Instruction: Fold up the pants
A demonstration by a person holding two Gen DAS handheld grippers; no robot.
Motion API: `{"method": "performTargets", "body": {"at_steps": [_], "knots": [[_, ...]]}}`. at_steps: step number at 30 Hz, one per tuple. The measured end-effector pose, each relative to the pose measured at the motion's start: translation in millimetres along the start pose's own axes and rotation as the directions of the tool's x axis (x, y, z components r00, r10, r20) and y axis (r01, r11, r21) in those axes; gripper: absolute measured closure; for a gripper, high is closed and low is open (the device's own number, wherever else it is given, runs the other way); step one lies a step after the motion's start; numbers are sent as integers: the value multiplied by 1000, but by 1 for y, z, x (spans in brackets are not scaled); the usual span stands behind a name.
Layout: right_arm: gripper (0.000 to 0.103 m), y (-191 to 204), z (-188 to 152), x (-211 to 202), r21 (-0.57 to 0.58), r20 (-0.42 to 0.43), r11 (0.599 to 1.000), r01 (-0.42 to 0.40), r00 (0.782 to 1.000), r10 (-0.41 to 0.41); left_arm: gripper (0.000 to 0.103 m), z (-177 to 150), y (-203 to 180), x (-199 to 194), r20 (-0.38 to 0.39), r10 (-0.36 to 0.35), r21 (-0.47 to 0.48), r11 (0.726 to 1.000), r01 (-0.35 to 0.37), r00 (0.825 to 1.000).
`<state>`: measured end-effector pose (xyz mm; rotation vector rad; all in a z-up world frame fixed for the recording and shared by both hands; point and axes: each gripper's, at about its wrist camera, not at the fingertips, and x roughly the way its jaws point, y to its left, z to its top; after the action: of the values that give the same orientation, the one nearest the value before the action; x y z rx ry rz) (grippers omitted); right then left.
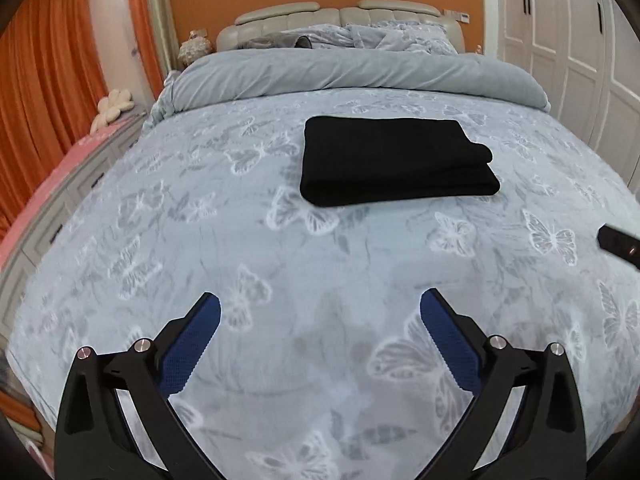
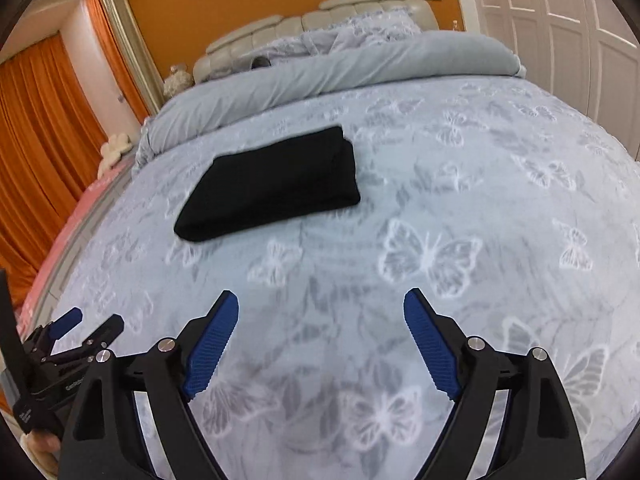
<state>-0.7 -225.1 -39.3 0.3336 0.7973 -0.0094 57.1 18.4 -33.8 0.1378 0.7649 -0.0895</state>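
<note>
The black pants (image 1: 394, 160) lie folded into a compact rectangle on the bed's blue butterfly-print cover (image 1: 280, 260); they also show in the right wrist view (image 2: 272, 184). My left gripper (image 1: 320, 312) is open and empty, held above the cover well short of the pants. My right gripper (image 2: 320, 312) is open and empty too, to the right of and nearer than the pants. The left gripper also shows at the lower left of the right wrist view (image 2: 90, 322). The right gripper's tip shows at the right edge of the left wrist view (image 1: 618, 244).
A rolled grey duvet (image 1: 352, 72) and pillows lie at the head of the bed against a padded headboard (image 1: 332, 12). Orange curtains (image 1: 44, 92) and a pink-topped bench (image 1: 60, 184) stand on the left. White wardrobe doors (image 1: 568, 48) stand on the right.
</note>
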Motion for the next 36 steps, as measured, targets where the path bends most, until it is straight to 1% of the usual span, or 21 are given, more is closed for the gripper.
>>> {"method": "performTargets", "body": {"at_steps": [2, 4, 6, 10, 15, 18, 24, 28, 36], "knots": [[20, 8, -5, 6, -42, -7, 998, 35, 999, -36, 5, -4, 3, 1, -9, -17, -9, 1000, 17, 1000], [20, 14, -9, 8, -70, -5, 996, 53, 999, -54, 5, -8, 3, 0, -7, -3, 10, 1000, 3, 1000], [20, 21, -11, 11, -91, -9, 995, 51, 999, -52, 5, -10, 5, -3, 17, 26, 15, 1000, -27, 1000], [20, 32, -13, 19, -118, -17, 992, 47, 999, -49, 5, -10, 11, -1, 13, 6, -7, 1000, -6, 1000], [20, 42, -19, 23, -153, -30, 987, 52, 998, -57, 5, -10, 12, -5, 40, 21, -15, 1000, -20, 999], [20, 40, -20, 17, -152, -7, 986, 71, 997, -73, 5, -10, 10, -6, 47, 18, -11, 1000, -18, 999], [20, 31, -19, 7, -107, 27, 990, 94, 995, -92, 5, -13, 2, -7, 52, 26, 4, 1000, -26, 998], [20, 28, -18, 2, -98, 39, 991, 97, 995, -94, 5, -13, -5, -9, 60, 22, 15, 1000, -23, 998], [20, 29, -18, 0, -99, 39, 990, 99, 995, -95, 5, -14, -17, -11, 68, 35, 38, 999, -38, 997]]}}
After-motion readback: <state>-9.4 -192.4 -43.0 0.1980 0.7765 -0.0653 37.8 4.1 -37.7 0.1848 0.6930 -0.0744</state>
